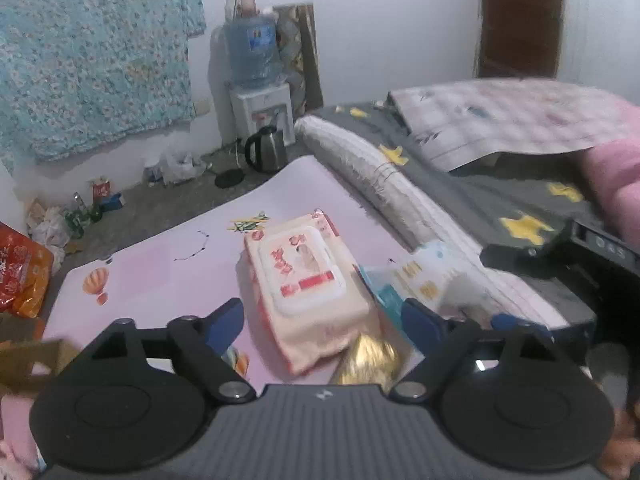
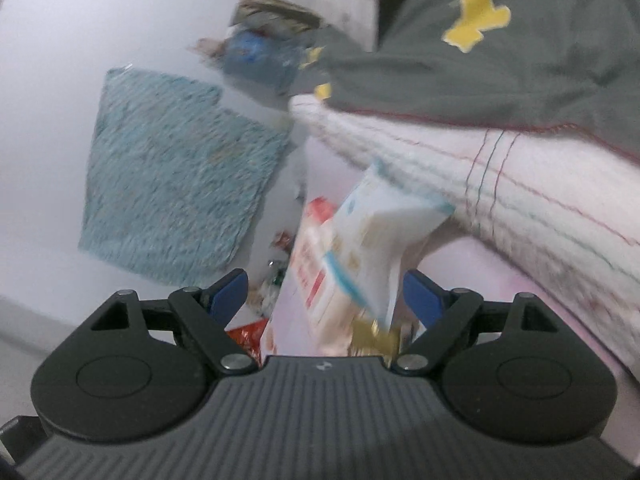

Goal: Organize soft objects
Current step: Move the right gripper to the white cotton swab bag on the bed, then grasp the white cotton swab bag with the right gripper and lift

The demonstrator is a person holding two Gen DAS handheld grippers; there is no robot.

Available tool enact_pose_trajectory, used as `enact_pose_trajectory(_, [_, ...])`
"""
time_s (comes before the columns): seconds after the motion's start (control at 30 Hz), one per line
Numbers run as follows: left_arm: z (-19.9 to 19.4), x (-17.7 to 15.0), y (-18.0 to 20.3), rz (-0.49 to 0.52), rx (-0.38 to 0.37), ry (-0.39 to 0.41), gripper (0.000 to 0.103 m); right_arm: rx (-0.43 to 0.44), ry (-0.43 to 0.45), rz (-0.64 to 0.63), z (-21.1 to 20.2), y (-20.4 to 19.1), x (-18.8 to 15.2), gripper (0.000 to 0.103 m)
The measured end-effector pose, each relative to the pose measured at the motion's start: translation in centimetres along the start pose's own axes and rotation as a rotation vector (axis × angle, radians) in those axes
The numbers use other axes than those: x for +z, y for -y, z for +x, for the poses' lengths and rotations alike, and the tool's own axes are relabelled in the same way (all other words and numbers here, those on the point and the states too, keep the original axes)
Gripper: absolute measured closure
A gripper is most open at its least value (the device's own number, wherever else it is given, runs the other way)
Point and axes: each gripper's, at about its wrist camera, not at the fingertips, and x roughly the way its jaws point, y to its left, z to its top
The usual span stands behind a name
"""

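Left tool [image 1: 322, 320] spread wide over wet-wipes pack [image 1: 306, 280] on pink table [image 1: 160, 268].

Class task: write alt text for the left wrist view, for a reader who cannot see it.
An open left gripper hovers over a pink-and-white wet wipes pack lying on a pink table, with a blue-and-white tissue pack beside it. Behind stand a kettle and water dispenser.

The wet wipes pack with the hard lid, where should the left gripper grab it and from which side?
Judging by its pose, grip the wet wipes pack across its narrow width, on the soft body beside the lid, coming from above. It lies flat on the pink table, so the left gripper, already open, could straddle it.
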Motion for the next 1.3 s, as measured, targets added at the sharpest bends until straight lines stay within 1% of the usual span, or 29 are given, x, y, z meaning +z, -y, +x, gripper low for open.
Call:
enact_pose_trajectory(0.03, [1.3, 0.6, 0.3, 0.009, 0.004, -0.010, 0.024, 0.011, -0.007, 0.012, 1.0, 0.4, 0.3, 0.018])
enact_pose_trajectory(0.1, [4.1, 1.6, 1.2, 0.040, 0.017, -0.030, 0.032, -0.006, -0.015, 0.047, 2.7, 1.1, 0.9, 0.018])
enact_pose_trajectory(0.13, [5.1, 1.9, 1.4, 0.048, 0.020, -0.040, 0.035, -0.013, -0.017, 0.061, 3.4, 1.4, 1.1, 0.018])
enact_pose_trajectory(0.23, [8.0, 2.6, 2.2, 0.056, 0.002, -0.071, 0.041, -0.035, -0.012, 0.091, 5.3, 2.3, 1.6, 0.018])
enact_pose_trajectory(0.33, [10.0, 2.9, 3.0, 0.075, -0.018, -0.101, 0.047, -0.034, -0.005, 0.116, 6.5, 2.9, 2.0, 0.020])
enact_pose_trajectory(0.4, [11.0, 2.7, 3.7, 0.104, -0.022, -0.123, 0.055, -0.027, -0.005, 0.142, 7.4, 3.5, 2.2, 0.023])
enact_pose_trajectory(0.43, [11.2, 2.6, 4.0, 0.118, -0.019, -0.133, 0.058, -0.028, -0.004, 0.154, 8.0, 3.7, 2.3, 0.028])
enact_pose_trajectory(0.47, [11.5, 2.4, 4.3, 0.136, -0.012, -0.141, 0.063, -0.022, -0.003, 0.164, 8.2, 3.8, 2.4, 0.031])
enact_pose_trajectory(0.5, [11.7, 2.2, 4.6, 0.151, -0.006, -0.149, 0.064, -0.017, -0.002, 0.172, 8.6, 3.9, 2.5, 0.033])
enact_pose_trajectory(0.57, [12.1, 2.1, 4.9, 0.159, 0.001, -0.172, 0.066, -0.019, 0.003, 0.188, 9.2, 4.1, 2.5, 0.044])
enact_pose_trajectory(0.6, [12.3, 2.1, 5.0, 0.160, -0.001, -0.179, 0.069, -0.018, 0.001, 0.193, 9.6, 4.2, 2.6, 0.046])
enact_pose_trajectory(0.63, [12.4, 2.1, 5.1, 0.164, 0.003, -0.184, 0.069, -0.017, -0.004, 0.197, 9.9, 4.3, 2.7, 0.050])
enact_pose_trajectory(0.7, [12.7, 2.0, 5.4, 0.175, 0.012, -0.190, 0.071, -0.019, -0.002, 0.201, 10.2, 4.4, 2.8, 0.054])
enact_pose_trajectory(0.77, [12.7, 1.9, 5.8, 0.187, 0.021, -0.193, 0.073, -0.017, 0.001, 0.214, 10.4, 4.5, 2.8, 0.059])
enact_pose_trajectory(0.83, [12.4, 2.0, 5.9, 0.191, 0.019, -0.196, 0.075, -0.006, 0.004, 0.221, 10.4, 4.7, 2.9, 0.062])
enact_pose_trajectory(0.97, [10.2, 1.8, 5.9, 0.201, -0.026, -0.197, 0.074, 0.015, 0.005, 0.208, 8.8, 4.5, 2.4, 0.064])
enact_pose_trajectory(1.03, [8.4, 1.7, 6.1, 0.223, -0.056, -0.190, 0.070, 0.032, 0.014, 0.176, 7.3, 3.9, 2.2, 0.064])
enact_pose_trajectory(1.07, [7.4, 1.6, 6.1, 0.234, -0.073, -0.185, 0.066, 0.042, 0.017, 0.159, 6.5, 3.4, 2.2, 0.064])
enact_pose_trajectory(1.1, [6.1, 1.5, 6.2, 0.247, -0.094, -0.175, 0.058, 0.052, 0.021, 0.140, 5.6, 3.0, 2.1, 0.064])
enact_pose_trajectory(1.13, [4.7, 1.3, 6.1, 0.257, -0.113, -0.160, 0.054, 0.064, 0.023, 0.120, 4.5, 2.7, 2.0, 0.064])
enact_pose_trajectory(1.2, [1.5, 0.9, 6.0, 0.279, -0.162, -0.123, 0.037, 0.092, 0.021, 0.080, 2.2, 1.7, 1.4, 0.065])
enact_pose_trajectory(1.27, [-1.8, 0.3, 5.9, 0.299, -0.203, -0.088, 0.031, 0.113, 0.011, 0.044, 0.0, 0.9, 0.7, 0.065])
enact_pose_trajectory(1.3, [-3.6, -0.1, 5.9, 0.318, -0.221, -0.071, 0.029, 0.126, 0.002, 0.021, -1.2, 0.3, 0.1, 0.065])
